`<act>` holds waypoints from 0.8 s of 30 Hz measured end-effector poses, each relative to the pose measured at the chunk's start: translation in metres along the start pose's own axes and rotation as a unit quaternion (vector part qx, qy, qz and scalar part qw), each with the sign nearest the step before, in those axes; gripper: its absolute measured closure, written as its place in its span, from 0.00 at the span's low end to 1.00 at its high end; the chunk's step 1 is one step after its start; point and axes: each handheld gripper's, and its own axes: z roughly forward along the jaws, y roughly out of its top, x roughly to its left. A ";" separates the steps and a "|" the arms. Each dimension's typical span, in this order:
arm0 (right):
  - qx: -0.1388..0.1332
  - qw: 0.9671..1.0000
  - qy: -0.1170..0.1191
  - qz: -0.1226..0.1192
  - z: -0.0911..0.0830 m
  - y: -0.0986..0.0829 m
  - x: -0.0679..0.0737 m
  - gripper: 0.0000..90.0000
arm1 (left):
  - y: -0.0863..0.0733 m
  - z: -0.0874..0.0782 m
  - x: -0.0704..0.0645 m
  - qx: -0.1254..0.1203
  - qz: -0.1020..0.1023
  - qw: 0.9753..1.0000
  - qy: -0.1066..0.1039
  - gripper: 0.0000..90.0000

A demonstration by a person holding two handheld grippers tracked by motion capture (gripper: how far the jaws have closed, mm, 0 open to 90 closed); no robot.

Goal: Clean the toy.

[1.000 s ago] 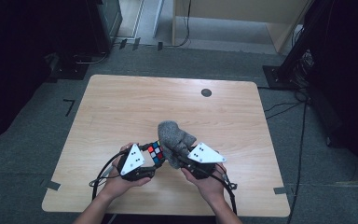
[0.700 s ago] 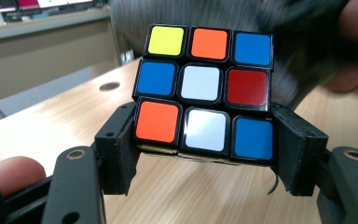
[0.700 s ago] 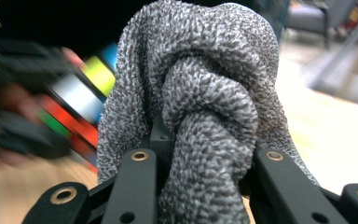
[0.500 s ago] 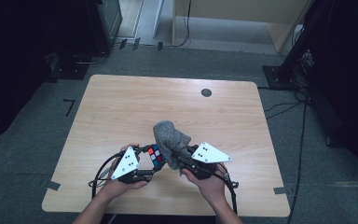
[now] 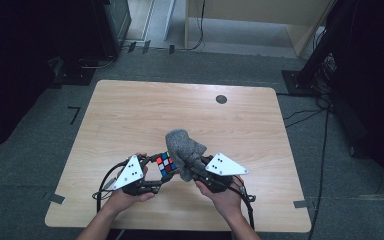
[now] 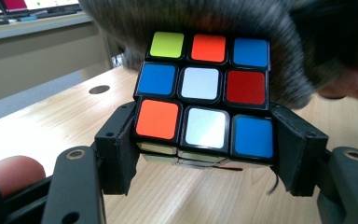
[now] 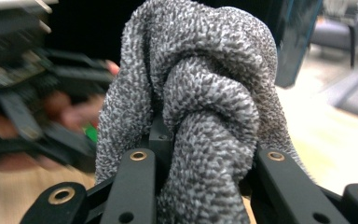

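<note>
A scrambled puzzle cube (image 5: 165,163) (image 6: 204,100) is clamped between the jaws of my left gripper (image 5: 161,172) (image 6: 204,161), held just above the wooden table (image 5: 130,115) near its front edge. A bunched grey cloth (image 5: 184,147) (image 7: 200,107) is pinched in my right gripper (image 5: 192,170) (image 7: 200,172) and rests against the cube's far side and top. In the left gripper view the grey cloth (image 6: 261,28) spreads over and behind the cube. The two grippers sit close together, side by side.
A small dark round hole (image 5: 221,99) marks the table's far right part. Cables trail off the front edge. Dark equipment and a stand surround the table on the grey floor.
The cloth has shifted slightly over the cube, and both grippers have tilted a little while staying at the same spot near the front edge.
</note>
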 end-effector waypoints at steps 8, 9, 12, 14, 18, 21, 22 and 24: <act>0.038 0.999 -0.023 0.028 0.007 -0.015 -0.014 0.78 | 0.002 -0.013 0.017 -0.066 -0.079 0.995 -0.006 0.38; 0.040 0.999 -0.015 0.025 0.009 -0.016 -0.012 0.78 | 0.002 -0.014 0.019 -0.072 -0.089 0.993 -0.009 0.38; 0.045 0.999 0.015 0.022 0.016 -0.020 -0.003 0.78 | 0.002 -0.014 0.020 -0.081 -0.107 0.991 -0.015 0.38; 0.055 0.998 0.034 0.014 0.022 -0.023 0.005 0.79 | 0.002 -0.013 0.018 -0.082 -0.107 0.991 -0.015 0.38; 0.098 0.994 0.052 -0.025 0.035 -0.031 0.020 0.78 | 0.003 -0.015 0.020 -0.085 -0.110 0.990 -0.014 0.38; 0.109 0.992 0.048 -0.032 0.037 -0.032 0.021 0.79 | 0.002 -0.016 0.022 -0.086 -0.114 0.990 -0.012 0.38; 0.104 0.993 0.044 -0.026 0.035 -0.031 0.018 0.79 | 0.003 -0.017 0.022 -0.088 -0.116 0.989 -0.013 0.38; 0.073 0.997 0.032 -0.004 0.027 -0.027 0.010 0.79 | 0.002 -0.016 0.022 -0.087 -0.115 0.989 -0.016 0.38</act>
